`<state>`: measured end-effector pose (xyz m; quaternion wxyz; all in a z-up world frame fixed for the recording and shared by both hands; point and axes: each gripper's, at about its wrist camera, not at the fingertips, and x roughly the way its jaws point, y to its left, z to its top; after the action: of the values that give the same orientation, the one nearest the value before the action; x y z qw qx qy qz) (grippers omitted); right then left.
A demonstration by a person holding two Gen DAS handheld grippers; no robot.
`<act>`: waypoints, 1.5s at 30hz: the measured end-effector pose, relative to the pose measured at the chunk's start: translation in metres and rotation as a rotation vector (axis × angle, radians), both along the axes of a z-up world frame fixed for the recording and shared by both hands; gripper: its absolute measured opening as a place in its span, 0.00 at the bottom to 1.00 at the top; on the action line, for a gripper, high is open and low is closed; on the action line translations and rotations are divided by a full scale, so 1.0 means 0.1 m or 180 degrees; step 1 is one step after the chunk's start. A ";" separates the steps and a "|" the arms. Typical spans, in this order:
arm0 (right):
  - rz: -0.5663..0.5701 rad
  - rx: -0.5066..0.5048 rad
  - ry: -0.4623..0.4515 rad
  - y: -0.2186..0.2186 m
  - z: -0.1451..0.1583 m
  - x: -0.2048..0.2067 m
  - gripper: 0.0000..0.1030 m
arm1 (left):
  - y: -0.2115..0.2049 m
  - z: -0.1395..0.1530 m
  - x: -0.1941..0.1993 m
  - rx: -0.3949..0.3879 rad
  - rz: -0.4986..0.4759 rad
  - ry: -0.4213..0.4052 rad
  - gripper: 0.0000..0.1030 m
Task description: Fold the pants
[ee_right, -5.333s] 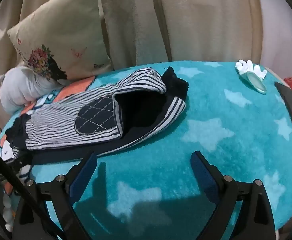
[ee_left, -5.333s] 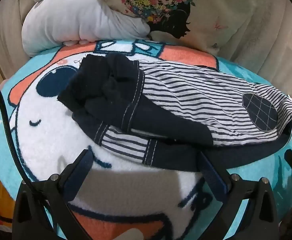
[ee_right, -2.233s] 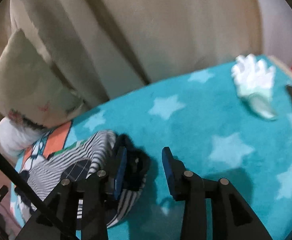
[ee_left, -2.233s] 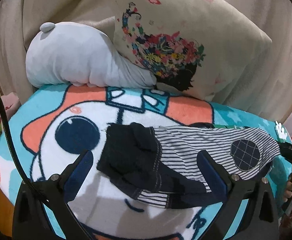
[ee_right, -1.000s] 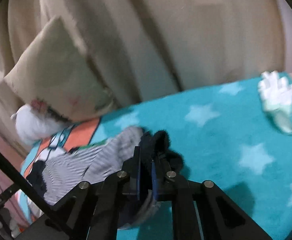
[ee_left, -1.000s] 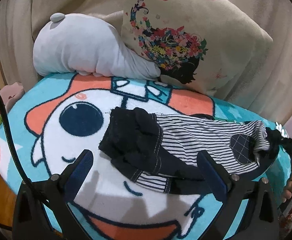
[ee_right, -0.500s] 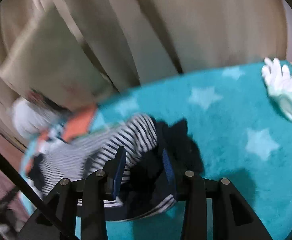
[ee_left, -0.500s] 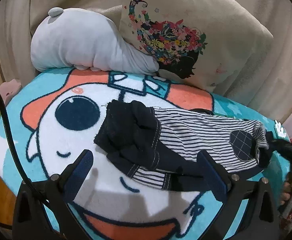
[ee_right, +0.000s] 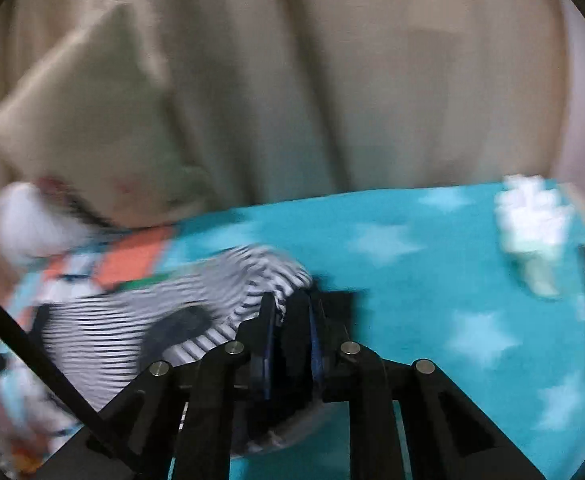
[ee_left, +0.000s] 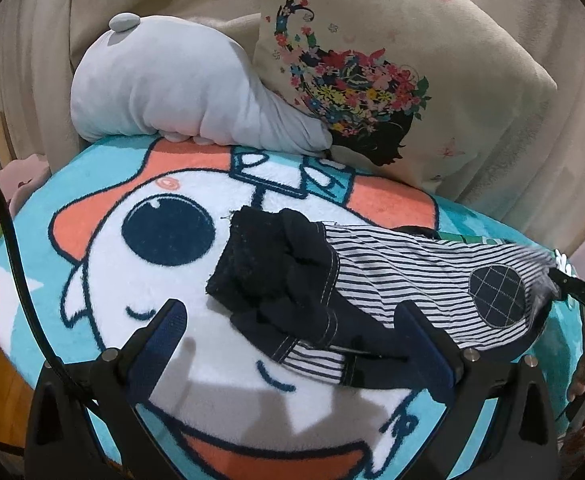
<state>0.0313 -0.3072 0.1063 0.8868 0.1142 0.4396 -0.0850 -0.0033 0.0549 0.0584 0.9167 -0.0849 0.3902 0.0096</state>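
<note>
A soft blanket (ee_left: 104,280) covers the bed. It is bright blue with pale stars, and it has a big cartoon face on it with one round dark eye, orange patches and a white cheek.

Closest to us in the left wrist view is the left claw (ee_left: 292,328). Its two blue-padded fingers stand wide apart. Nothing is between them. It hovers over the white part of the blanket, just in front of the pants.

The pants (ee_left: 372,280) lie flat on the blanket, a little past the left claw. They are small, with thin dark and white stripes and a round dark knee patch with a grid on it. The dark blue end is bunched up near the cartoon eye. The striped end stretches toward the right side of the bed.

At that far right end is the right claw (ee_right: 290,312). Its jaws are narrow and closing, and the dark edge of the pants sits between the blue pads. The right wrist view is blurry, so I cannot tell for sure how hard the pads press. A bit of a hand (ee_left: 584,380) shows behind the claw.

Farther off on the blue part lies a white glove (ee_right: 532,216).

At the back, a gray stuffed toy (ee_left: 180,88) leans beside a cream pillow (ee_left: 392,80) with bright flowers. Behind them hangs a tan curtain (ee_right: 372,80).
</note>
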 end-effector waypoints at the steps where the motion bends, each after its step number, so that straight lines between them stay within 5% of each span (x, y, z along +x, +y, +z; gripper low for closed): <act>1: -0.0119 -0.0138 0.0149 -0.05 -0.04 0.03 0.35 | -0.01 0.00 0.02 0.0020 -0.0005 0.0000 1.00; 3: -0.0362 -0.0225 0.0324 -0.19 -0.09 0.00 0.38 | -0.03 -0.01 0.05 0.0048 -0.0015 0.0005 1.00; 5: -0.0377 -0.0260 0.0129 -0.15 0.02 -0.11 0.38 | -0.06 -0.03 0.10 0.0078 -0.0028 0.0019 1.00; 10: 0.0306 0.0075 -0.0379 0.32 0.26 -0.21 0.43 | -0.17 -0.18 0.26 0.0186 -0.0067 0.0103 1.00; 13: 0.0601 0.0366 -0.0175 0.52 0.06 -0.09 0.50 | -0.15 -0.37 0.37 0.0271 -0.0013 0.0312 1.00; 17: 0.0370 0.0352 0.0205 0.39 -0.27 0.01 0.50 | 0.07 -0.51 0.46 0.0154 0.0025 0.0697 0.99; 20: 0.0229 0.0365 0.0218 0.22 -0.24 -0.07 0.50 | 0.17 -0.31 0.39 0.0049 -0.0085 0.0543 0.98; 24: 0.0286 -0.0092 0.0095 0.27 -0.01 -0.09 0.56 | 0.13 -0.03 0.43 0.0082 -0.0195 0.0276 0.98; 29: 0.0360 0.0155 0.0050 0.17 0.10 -0.08 0.57 | -0.07 -0.03 0.61 0.0115 -0.0352 0.0266 0.98; 35: 0.0429 0.0084 0.0079 0.16 0.00 -0.07 0.57 | -0.27 -0.05 0.78 0.0354 -0.0521 0.0251 0.98; 40: 0.0629 0.0163 0.0049 0.29 0.01 -0.05 0.57 | -0.45 0.03 0.73 0.0271 -0.0733 0.0206 0.98; 42: 0.0669 0.0361 0.0050 0.25 -0.01 -0.13 0.57 | -0.49 0.02 0.65 0.0203 -0.0835 0.0210 0.98; 45: 0.0746 0.1260 0.0038 0.11 -0.11 -0.36 0.57 | -0.48 -0.05 0.49 -0.0065 -0.0942 0.0284 0.98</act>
<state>-0.0048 -0.2959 0.0951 0.8483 0.2336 0.4632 0.1058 0.0459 0.0068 0.0530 0.8890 -0.0351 0.4389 -0.1259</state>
